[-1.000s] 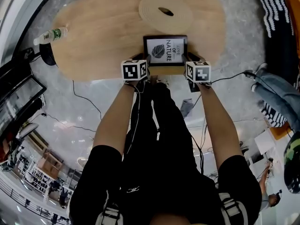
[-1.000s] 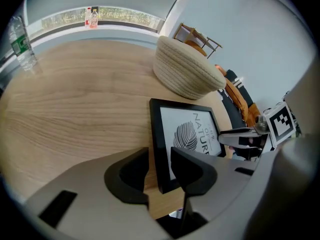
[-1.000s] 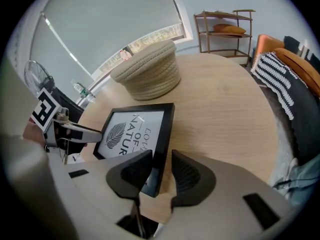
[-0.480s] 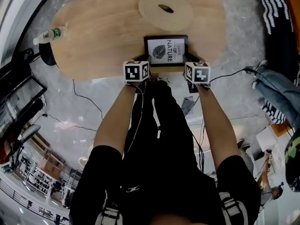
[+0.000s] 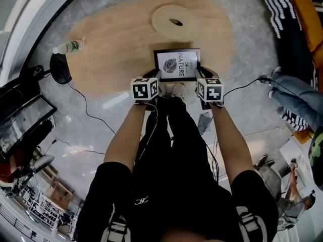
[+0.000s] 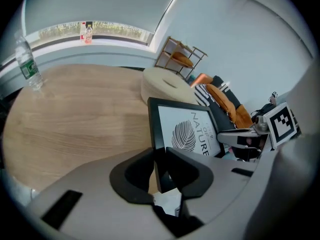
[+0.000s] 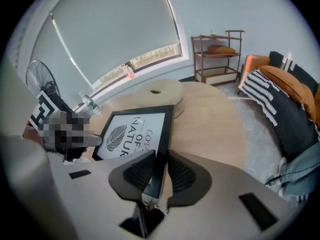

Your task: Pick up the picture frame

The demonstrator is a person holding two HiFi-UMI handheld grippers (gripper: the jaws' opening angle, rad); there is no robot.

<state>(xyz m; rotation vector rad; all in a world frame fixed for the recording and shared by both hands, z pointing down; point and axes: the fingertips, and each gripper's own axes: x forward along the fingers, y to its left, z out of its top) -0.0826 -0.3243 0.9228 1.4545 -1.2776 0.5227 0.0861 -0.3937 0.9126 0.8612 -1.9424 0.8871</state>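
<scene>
Compared with a second ago, the black-rimmed rectangular picture frame (image 5: 176, 64) with its white leaf print stands higher, and both grippers have come up with it.

Left hand-held gripper (image 6: 161, 166): closed on the picture frame's near left corner. Its own view shows the black rim pinched between the two dark pads.

Right hand-held gripper (image 7: 159, 174): closed likewise on the near right corner, with the rim running straight into the narrow gap between its pads.

Position of the picture frame: held between the two grippers over the near part of the oval pale wooden tabletop (image 5: 111, 44). It is tilted with its printed face up towards the person. It appears to hang clear of the wood, though no view shows the gap beneath its far edge.

Surroundings: a round pale wooden disc (image 5: 175, 21) with a dark central hole lies on the tabletop just beyond the picture frame. A clear plastic bottle (image 5: 68, 47) lies at the tabletop's far left edge, well apart from it.

Progress: both grips are made and the lift is under way, so the pick-up seems all but complete. What remains, by my judgement, is to bring the picture frame plainly clear and hold it level between the two hands.
</scene>
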